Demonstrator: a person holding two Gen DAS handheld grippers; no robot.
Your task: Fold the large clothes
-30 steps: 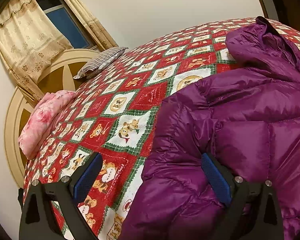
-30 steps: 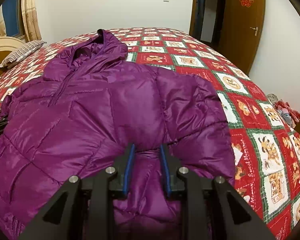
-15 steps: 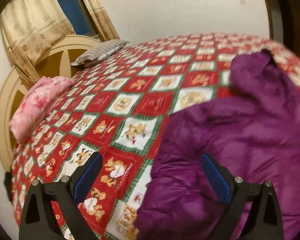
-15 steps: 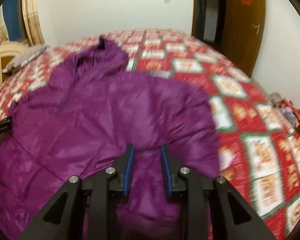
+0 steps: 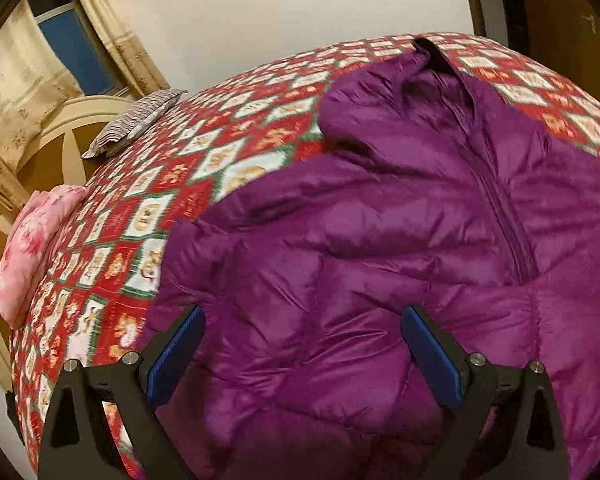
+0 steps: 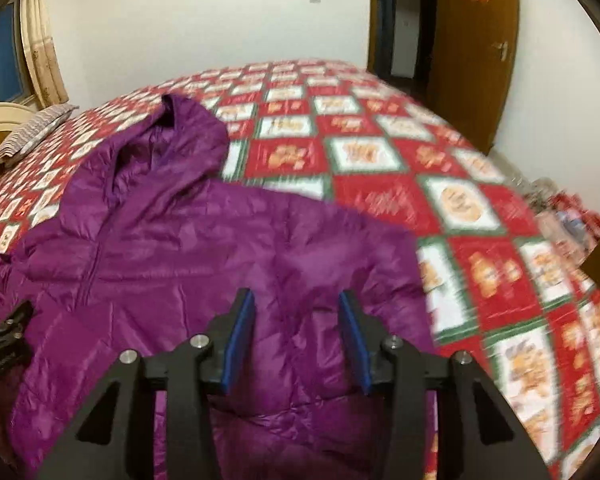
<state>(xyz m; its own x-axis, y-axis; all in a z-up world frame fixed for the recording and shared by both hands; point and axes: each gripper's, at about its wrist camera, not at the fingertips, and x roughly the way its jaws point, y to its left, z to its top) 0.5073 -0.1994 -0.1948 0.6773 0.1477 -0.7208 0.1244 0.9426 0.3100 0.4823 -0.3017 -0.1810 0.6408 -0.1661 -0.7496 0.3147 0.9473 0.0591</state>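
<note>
A purple hooded puffer jacket (image 5: 380,240) lies face up on the bed, zip shut, hood toward the far side; it also shows in the right wrist view (image 6: 204,248). Both sleeves look folded in over the body. My left gripper (image 5: 304,344) is open wide and empty above the jacket's left lower part. My right gripper (image 6: 296,332) is open and empty, hovering above the jacket's right lower part. The left gripper's tip shows at the left edge of the right wrist view (image 6: 4,336).
The bed carries a red, green and white patchwork quilt (image 6: 380,160). A striped pillow (image 5: 136,120) and a pink folded blanket (image 5: 32,240) lie by the cream headboard (image 5: 52,140). A wooden door (image 6: 472,40) and clutter on the floor (image 6: 560,212) are at the right.
My right gripper has opened and let go of the jacket fold it pinched, and has risen. My left gripper has swung right, over the jacket, still open.
</note>
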